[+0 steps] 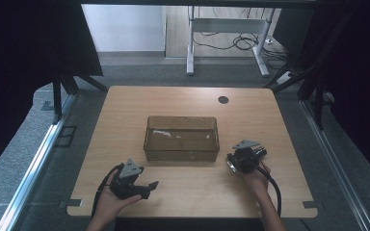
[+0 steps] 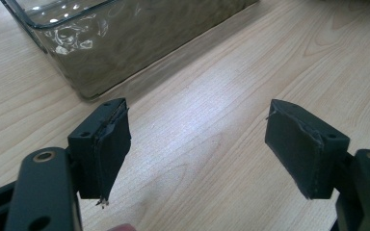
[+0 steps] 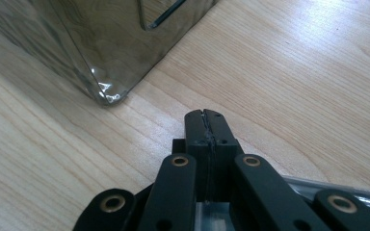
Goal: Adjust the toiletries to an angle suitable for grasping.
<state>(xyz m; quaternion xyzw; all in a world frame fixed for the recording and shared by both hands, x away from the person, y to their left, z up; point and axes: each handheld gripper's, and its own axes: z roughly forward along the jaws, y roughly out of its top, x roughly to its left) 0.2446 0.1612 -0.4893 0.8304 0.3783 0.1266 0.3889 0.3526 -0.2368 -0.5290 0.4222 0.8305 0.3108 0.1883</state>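
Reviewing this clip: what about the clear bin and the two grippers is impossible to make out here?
- Clear plastic bin contents: high view, glare and tinted walls; too small to tell whether anything lies inside.
- Bin's far side: left gripper view and right gripper view, cut off by the top edge.
- Right gripper body: high view, too dark and small to see jaw state there.
- Left gripper handle: below the frame edge.

Grey carpet (image 1: 139, 74), white desk frame (image 1: 229, 29), cables (image 1: 241, 43).
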